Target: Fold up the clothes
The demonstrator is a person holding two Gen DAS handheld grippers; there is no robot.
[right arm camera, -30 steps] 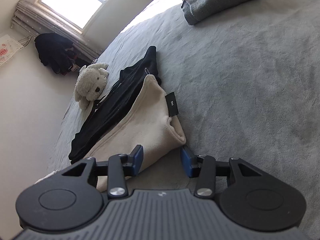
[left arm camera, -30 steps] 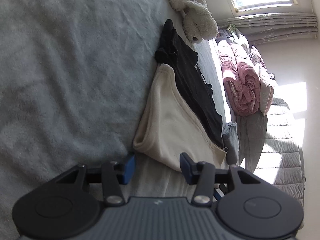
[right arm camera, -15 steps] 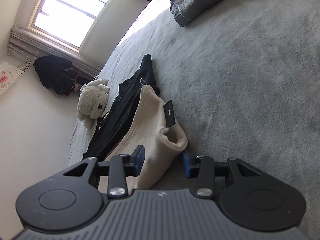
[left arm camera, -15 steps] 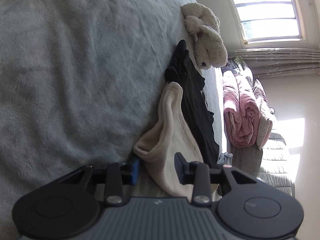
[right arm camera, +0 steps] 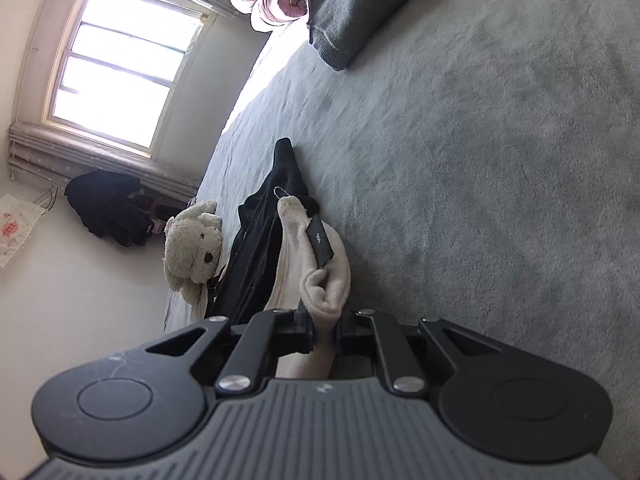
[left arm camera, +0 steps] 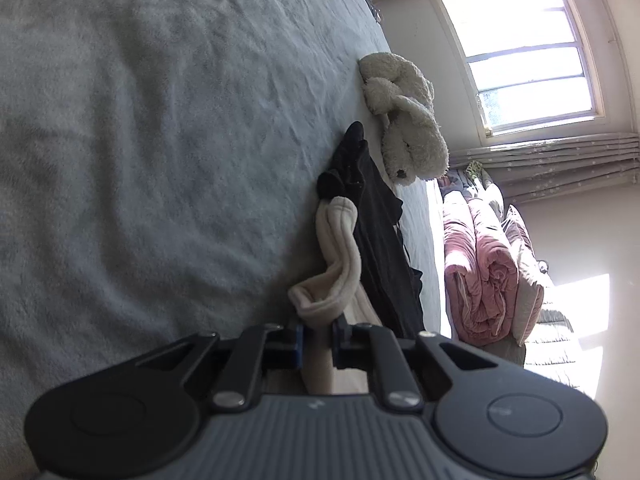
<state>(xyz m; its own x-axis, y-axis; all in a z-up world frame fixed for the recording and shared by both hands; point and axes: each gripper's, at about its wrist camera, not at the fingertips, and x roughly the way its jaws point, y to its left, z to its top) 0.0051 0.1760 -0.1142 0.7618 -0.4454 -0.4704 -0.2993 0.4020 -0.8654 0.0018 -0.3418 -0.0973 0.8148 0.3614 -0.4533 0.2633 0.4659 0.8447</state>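
Cream garment [left arm camera: 340, 248] lying on the grey bed cover [left arm camera: 160, 160], bunched into soft folds, with a black tag [right arm camera: 320, 242] on it. One end nipped by the left gripper [left arm camera: 318, 340], jaws closing in tight on the cloth, fabric squeezed between the blue pads. Other end nipped by the right gripper [right arm camera: 324, 328], jaws closing too, a fat roll of cream cloth pushed up between them.

Right beside the cream garment, touching it along one edge, a long black garment [left arm camera: 372, 216] stretched out flat. Just past that, a fluffy white toy dog [left arm camera: 404, 120] lying on its side near the bed's edge. Folded grey sweater [right arm camera: 360, 8] well apart, far up the bed. Rolled pink quilt [left arm camera: 488, 276] off beside the bed. Bright window [left arm camera: 516, 48] on the wall, and a dark heap of clothes [right arm camera: 108, 208] under it.
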